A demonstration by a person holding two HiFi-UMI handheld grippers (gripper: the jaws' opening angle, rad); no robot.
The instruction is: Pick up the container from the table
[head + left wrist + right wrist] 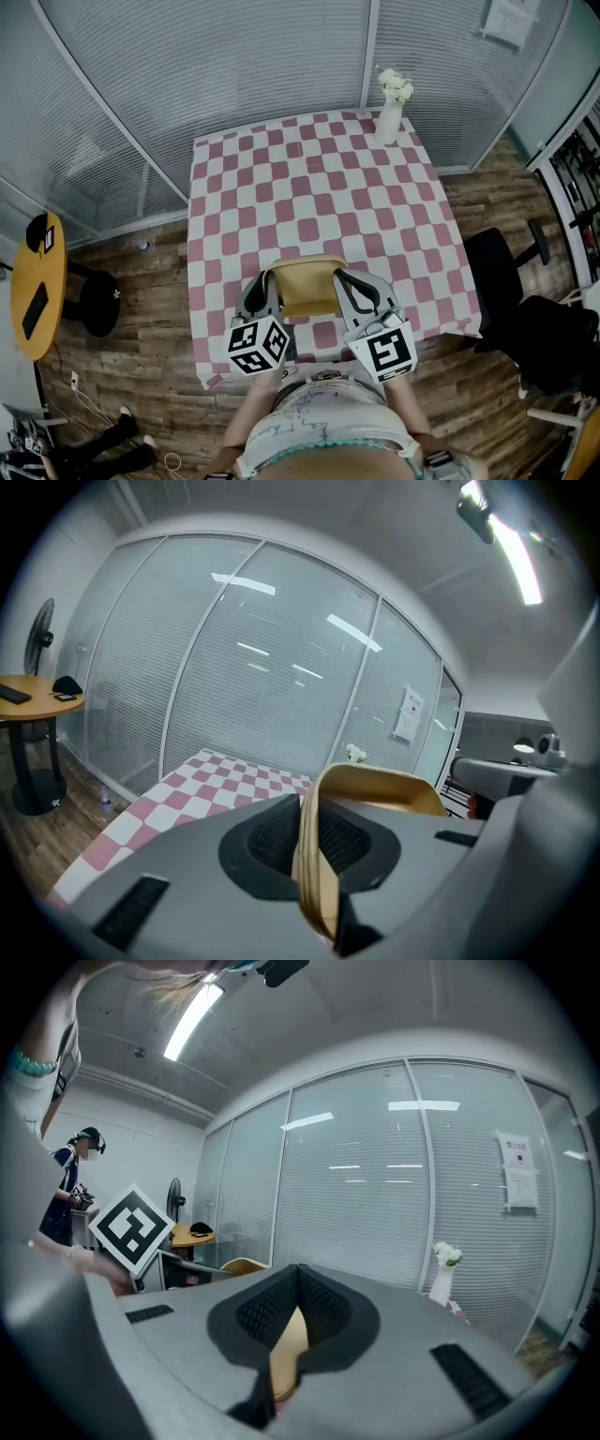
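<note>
Both grippers sit low and close to the person's body at the near edge of the table (244,178), side by side and pointing roughly level toward the far edge. Marker cubes face up, left cube (258,345) and right cube (384,352).

The left gripper (265,279) has its fingers (272,841) clenched on the left wall of the container (305,286), with the tan rim pinched between the pads. The right gripper (345,279) has its fingers (323,1312) clamped on the right wall, and a tan edge shows between the pads in the right gripper view.

The container is tan and open-topped. It is held between the two grippers over the middle of the near edge. Cannot tell if its bottom touches the cloth or is off it.

The table wears a pink-and-white check cloth (309,206) that hangs over the near edge and near left corner. Past the container the cloth runs bare all the way to the far edge.

A white vase (388,122) with white flowers stands upright at the far right corner, well apart from the grippers.

Off the right edge is a black office chair (511,272) on the wood floor (150,281). Off the left edge are a black stool (98,302) and a round yellow side table (37,281), both well apart from the table, with open floor between.

A glass wall with blinds (234,66) runs just beyond the far edge and the left side.
</note>
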